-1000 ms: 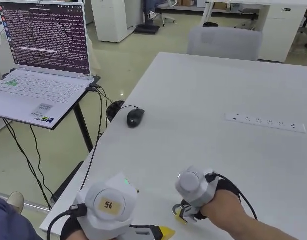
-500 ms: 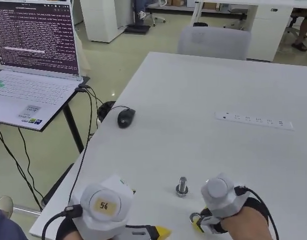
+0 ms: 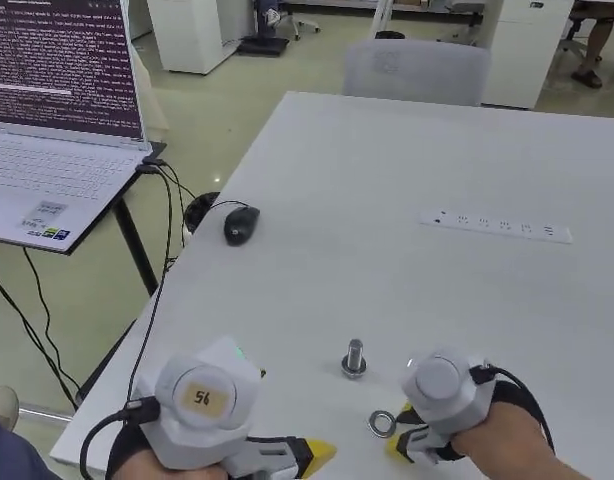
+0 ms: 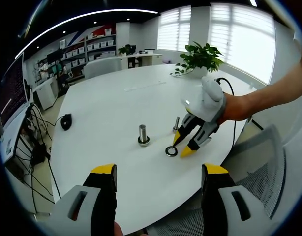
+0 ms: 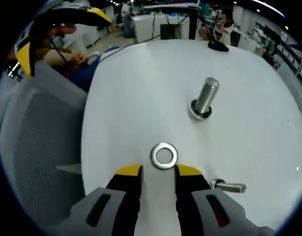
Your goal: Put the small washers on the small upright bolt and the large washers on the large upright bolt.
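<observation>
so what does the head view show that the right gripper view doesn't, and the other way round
Head view adds the power strip and the laptop screen. Right gripper view adds a small bolt beside the open right claw. Both share the big upright bolt and the loose washer lying flat on the white table, just ahead of that claw.
</observation>
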Tool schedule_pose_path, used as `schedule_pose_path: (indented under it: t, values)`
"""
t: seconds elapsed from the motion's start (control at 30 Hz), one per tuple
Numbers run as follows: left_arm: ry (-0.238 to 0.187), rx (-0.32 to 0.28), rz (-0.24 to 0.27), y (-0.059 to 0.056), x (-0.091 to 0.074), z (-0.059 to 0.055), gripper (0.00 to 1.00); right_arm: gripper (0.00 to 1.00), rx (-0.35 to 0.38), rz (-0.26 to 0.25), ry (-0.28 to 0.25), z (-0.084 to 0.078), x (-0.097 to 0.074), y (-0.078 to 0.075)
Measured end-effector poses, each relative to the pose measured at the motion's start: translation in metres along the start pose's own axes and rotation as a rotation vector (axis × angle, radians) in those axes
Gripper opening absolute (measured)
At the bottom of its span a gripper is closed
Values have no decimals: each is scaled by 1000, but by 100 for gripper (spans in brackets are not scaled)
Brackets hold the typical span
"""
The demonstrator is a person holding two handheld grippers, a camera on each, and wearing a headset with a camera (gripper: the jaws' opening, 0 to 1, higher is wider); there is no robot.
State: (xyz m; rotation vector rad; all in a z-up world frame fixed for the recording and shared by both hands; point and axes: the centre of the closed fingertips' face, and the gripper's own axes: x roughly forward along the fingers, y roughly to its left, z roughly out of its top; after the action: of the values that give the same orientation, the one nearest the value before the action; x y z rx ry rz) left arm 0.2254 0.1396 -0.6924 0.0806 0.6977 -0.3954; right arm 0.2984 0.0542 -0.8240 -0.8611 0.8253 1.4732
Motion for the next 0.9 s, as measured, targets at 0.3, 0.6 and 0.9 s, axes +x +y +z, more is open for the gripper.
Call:
schedule_pose_path:
  t: [0.3,0.6,0.9]
  values:
    - [1,-1,5,1,-2,0,70,31,-214,94,77,9,6,-4]
    - [1,-3,9,3,-3,-1,70,30,-490,214,145,9,6,-1]
    - [-1,-2,4,1,-1,2,70,26,-589,249,162,8,7,0]
